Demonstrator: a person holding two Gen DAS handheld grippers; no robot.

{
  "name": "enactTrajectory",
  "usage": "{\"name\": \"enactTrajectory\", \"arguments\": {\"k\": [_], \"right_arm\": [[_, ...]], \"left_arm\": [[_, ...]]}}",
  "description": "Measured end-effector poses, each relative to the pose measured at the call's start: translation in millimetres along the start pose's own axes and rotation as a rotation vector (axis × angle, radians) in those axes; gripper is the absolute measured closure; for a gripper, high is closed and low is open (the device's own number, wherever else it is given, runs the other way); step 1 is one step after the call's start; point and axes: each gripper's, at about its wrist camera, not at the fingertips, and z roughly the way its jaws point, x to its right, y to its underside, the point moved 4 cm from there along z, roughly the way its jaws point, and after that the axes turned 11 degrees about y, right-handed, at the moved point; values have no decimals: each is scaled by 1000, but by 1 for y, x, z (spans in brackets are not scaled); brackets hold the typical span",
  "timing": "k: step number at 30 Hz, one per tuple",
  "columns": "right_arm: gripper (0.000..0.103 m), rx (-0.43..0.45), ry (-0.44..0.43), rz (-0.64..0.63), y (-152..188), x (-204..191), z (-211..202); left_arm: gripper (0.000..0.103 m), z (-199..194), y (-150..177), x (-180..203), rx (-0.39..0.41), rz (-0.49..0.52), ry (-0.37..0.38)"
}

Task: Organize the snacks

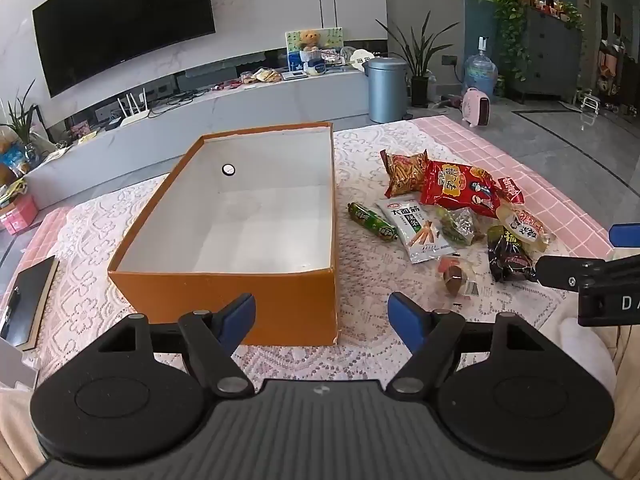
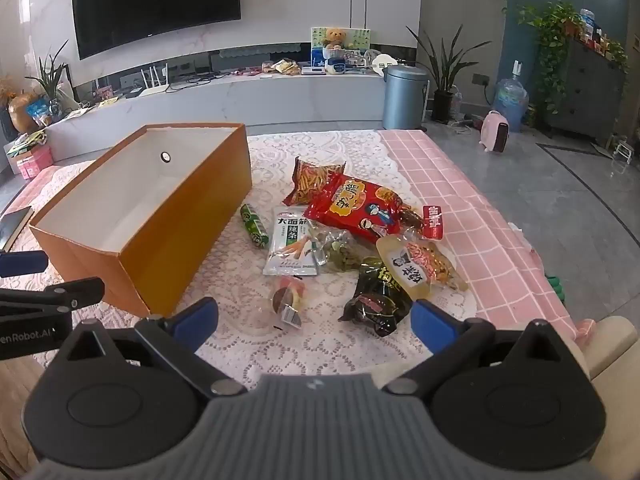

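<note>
An open orange box (image 1: 224, 300) (image 2: 168, 240) with a white, empty inside stands on the lace-covered table. To its right lies a pile of snacks: a big red bag (image 1: 460, 188) (image 2: 360, 204), an orange stick-snack bag (image 1: 406, 172) (image 2: 312, 178), a white packet (image 1: 416, 228) (image 2: 290, 246), a green roll (image 1: 372, 222) (image 2: 254, 226), a dark packet (image 1: 510, 256) (image 2: 378, 300) and a small clear-wrapped sweet (image 1: 456, 278) (image 2: 286, 300). My left gripper (image 1: 322, 320) is open and empty before the box's near right corner. My right gripper (image 2: 314, 320) is open and empty, just short of the dark packet and the sweet.
A black notebook (image 1: 28, 300) lies at the table's left edge. The pink checked cloth (image 2: 480, 220) covers the table's right side up to its edge. Beyond the table are a TV bench (image 1: 200, 120), a grey bin (image 1: 386, 88) and a floor with plants.
</note>
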Motion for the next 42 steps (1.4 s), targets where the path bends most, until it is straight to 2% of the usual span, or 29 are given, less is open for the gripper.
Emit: {"name": "enactTrajectory", "arguments": {"k": [6, 13, 42], "right_arm": [[3, -3, 6, -1, -1, 1, 1], [3, 2, 11, 15, -1, 0, 4], [3, 30, 27, 28, -5, 1, -2]], "left_arm": [[14, -8, 2, -6, 18, -7, -4], [14, -2, 2, -3, -7, -12, -33], [14, -1, 4, -5, -13, -22, -51]]}}
